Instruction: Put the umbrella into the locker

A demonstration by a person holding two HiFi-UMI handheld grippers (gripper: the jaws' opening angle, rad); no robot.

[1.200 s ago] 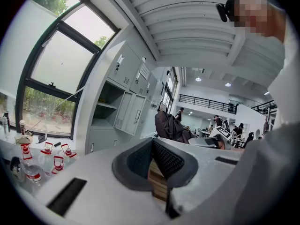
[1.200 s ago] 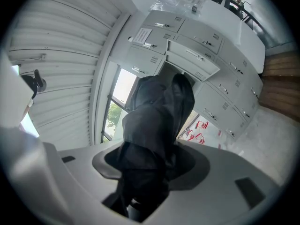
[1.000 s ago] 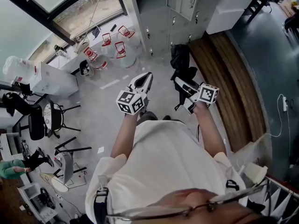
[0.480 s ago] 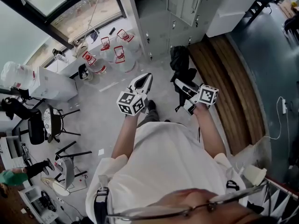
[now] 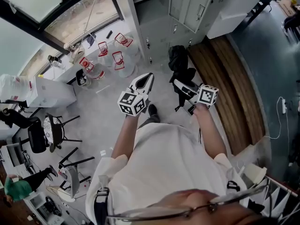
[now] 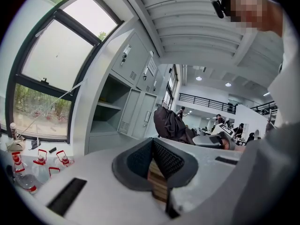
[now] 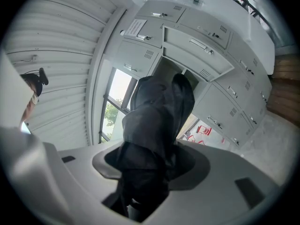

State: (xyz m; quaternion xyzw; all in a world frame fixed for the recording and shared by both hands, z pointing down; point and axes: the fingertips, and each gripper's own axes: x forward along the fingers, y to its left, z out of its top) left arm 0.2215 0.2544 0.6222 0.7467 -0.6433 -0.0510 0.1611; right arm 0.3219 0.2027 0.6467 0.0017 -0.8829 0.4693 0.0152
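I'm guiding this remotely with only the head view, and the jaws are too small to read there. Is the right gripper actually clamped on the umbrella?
Observer: Yes. In the right gripper view, the right gripper is closed on the black umbrella, and the folded fabric fills the gap between its jaws.
Operator: And the left one?
Observer: The left gripper has its jaws together, with nothing between them.
Operator: Is a locker open?
Observer: Yes. The left gripper view shows an open locker with a shelf across it, beside closed doors.
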